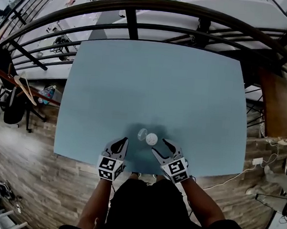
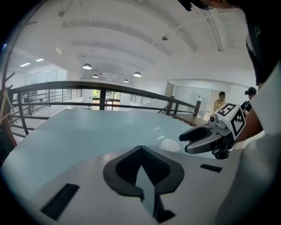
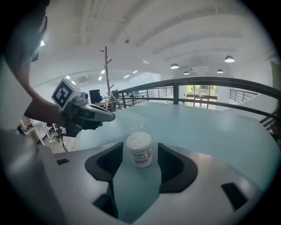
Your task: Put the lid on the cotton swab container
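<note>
Two grippers sit low at the near edge of the blue table [image 1: 161,78], bottom centre of the head view. The right gripper [image 2: 184,143] is released, jaws spread wide, and the cotton swab container [image 3: 139,149] stands upright between them, clear of both pads. The clear lid [image 1: 142,134] lies just left of it. The left gripper [image 2: 141,148] is clenched on nothing.

Right claw [image 3: 139,147], jaws apart, flanks upright cotton swab container [image 3: 139,151] on desk [image 3: 210,132]; left claw [image 3: 94,115] beyond.
</note>
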The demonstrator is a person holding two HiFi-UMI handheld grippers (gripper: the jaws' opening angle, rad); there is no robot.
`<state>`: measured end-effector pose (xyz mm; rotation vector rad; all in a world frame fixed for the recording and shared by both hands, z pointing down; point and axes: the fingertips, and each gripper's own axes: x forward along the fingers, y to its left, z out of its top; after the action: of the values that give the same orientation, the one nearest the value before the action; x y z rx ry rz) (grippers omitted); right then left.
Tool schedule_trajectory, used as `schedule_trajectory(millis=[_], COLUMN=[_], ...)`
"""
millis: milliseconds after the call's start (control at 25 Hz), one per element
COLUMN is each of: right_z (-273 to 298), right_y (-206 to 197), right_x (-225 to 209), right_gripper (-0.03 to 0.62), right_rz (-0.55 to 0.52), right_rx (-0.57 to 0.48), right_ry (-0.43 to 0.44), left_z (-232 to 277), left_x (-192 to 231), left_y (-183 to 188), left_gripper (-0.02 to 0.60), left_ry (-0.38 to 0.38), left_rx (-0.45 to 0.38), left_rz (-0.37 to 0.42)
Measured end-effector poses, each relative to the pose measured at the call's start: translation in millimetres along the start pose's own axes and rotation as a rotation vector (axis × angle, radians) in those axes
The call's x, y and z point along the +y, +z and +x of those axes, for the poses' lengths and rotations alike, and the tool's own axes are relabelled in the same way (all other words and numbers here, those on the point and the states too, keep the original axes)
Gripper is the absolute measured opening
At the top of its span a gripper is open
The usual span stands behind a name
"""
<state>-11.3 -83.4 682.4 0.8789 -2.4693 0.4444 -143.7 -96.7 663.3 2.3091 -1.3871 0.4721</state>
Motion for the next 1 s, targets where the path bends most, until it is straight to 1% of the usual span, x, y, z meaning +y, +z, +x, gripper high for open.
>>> schedule_trajectory(millis=[80,280,480,800,1000], right_z=[10.7,27.5,40.8,59.7,64.9], right_y=[-3.9,-18.2,-28.6,-25.6,-27.1], right_x=[-2.1,-1.6,0.2,1.2,-1.3], right_gripper=[0.261,0.284,0.291,0.293,0.293], right_rz=[-0.034,-0.059,-0.093,-0.121,-0.122], right_rx=[0.004,0.056,0.118,0.131,0.136], right_ry=[-0.007,-0.004,0.021,0.046,0.036], left_z=[4.8,12.2,13.7,14.4,14.0], left_x=[1.6,1.6,8.0,15.2,17.6], left_y=[-4.9,-12.7,-21.3,-25.6,-24.8], left_gripper=[0.011,0.011,0.011,0.011,0.011], left_ry=[-0.002,-0.015,-0.019,-0.018,-0.022], left_rx=[0.004,0.014,0.028,0.044,0.051], left_rz=[0.020,0.015,0.007,0.012,0.017])
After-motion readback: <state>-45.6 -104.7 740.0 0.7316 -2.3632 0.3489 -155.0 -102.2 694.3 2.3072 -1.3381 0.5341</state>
